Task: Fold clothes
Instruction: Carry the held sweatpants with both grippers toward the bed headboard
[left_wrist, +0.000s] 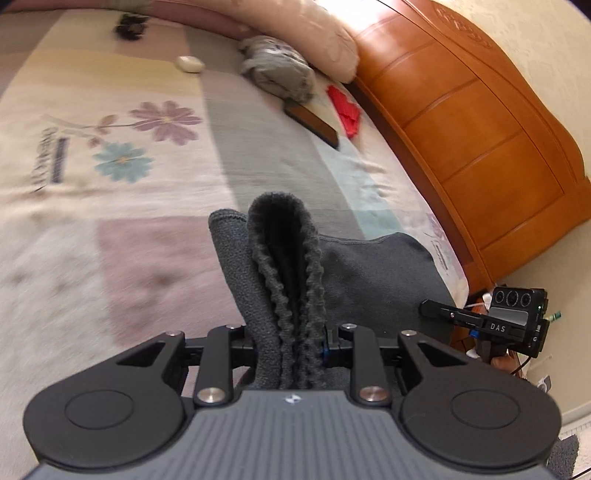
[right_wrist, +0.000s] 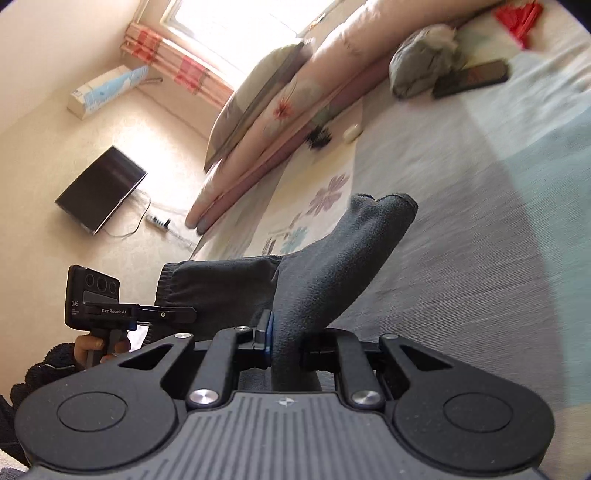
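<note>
A dark grey garment (left_wrist: 373, 273) with a ribbed knit band (left_wrist: 284, 266) is held above the floral bedspread (left_wrist: 110, 177). My left gripper (left_wrist: 290, 347) is shut on the ribbed band, which stands up between its jaws. My right gripper (right_wrist: 286, 350) is shut on another part of the same garment (right_wrist: 332, 266), whose corner sticks up beyond the jaws. The garment stretches between the two grippers. The right gripper also shows in the left wrist view (left_wrist: 436, 308), and the left gripper in the right wrist view (right_wrist: 184, 314).
A grey bundle of cloth (left_wrist: 277, 74), a dark flat case (left_wrist: 314, 123), a red item (left_wrist: 345, 110) and a small white object (left_wrist: 190, 63) lie near the pillows (right_wrist: 280, 99). An orange wooden headboard (left_wrist: 480, 129) bounds the bed. A dark screen (right_wrist: 99, 188) stands against the wall.
</note>
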